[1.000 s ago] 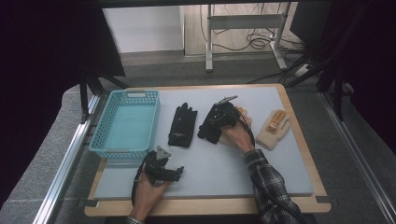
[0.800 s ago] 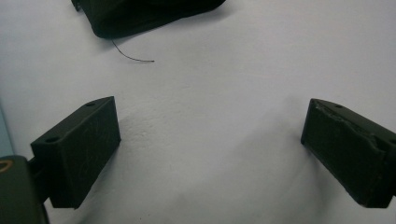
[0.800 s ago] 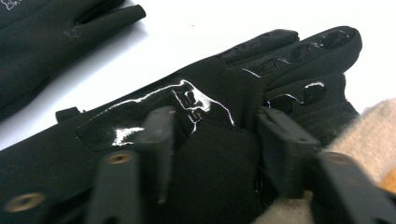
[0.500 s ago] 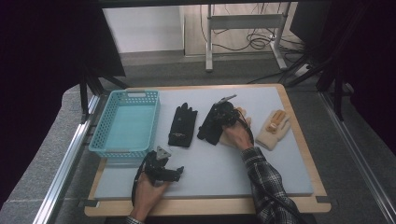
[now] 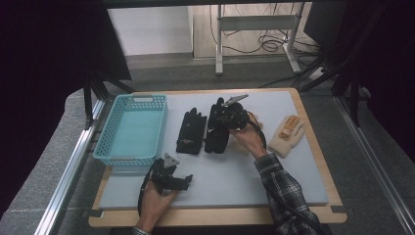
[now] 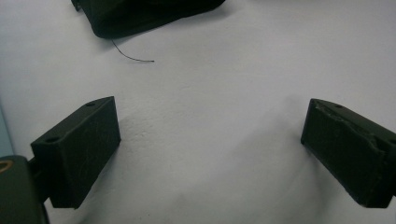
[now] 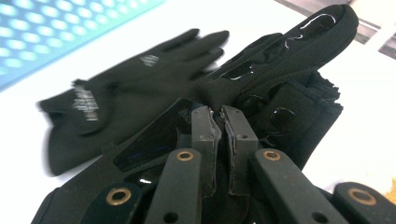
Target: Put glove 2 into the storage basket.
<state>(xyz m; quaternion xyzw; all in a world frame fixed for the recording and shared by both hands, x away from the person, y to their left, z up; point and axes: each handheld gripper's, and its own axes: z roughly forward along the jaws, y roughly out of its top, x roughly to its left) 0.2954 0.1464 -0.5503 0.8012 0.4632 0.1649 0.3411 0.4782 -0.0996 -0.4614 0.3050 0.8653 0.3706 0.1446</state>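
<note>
The right hand-held gripper [image 5: 226, 119] is clamped on the black fabric glove [image 5: 216, 136] at mid-surface, its long axis running near-to-far; the turquoise perforated plastic basket [image 5: 128, 155] lies left, beyond a second black glove [image 5: 191, 132].

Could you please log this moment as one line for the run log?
right gripper: shut on black fabric glove | left gripper: open, over white mat | second black glove: flat beside turquoise plastic basket
</note>
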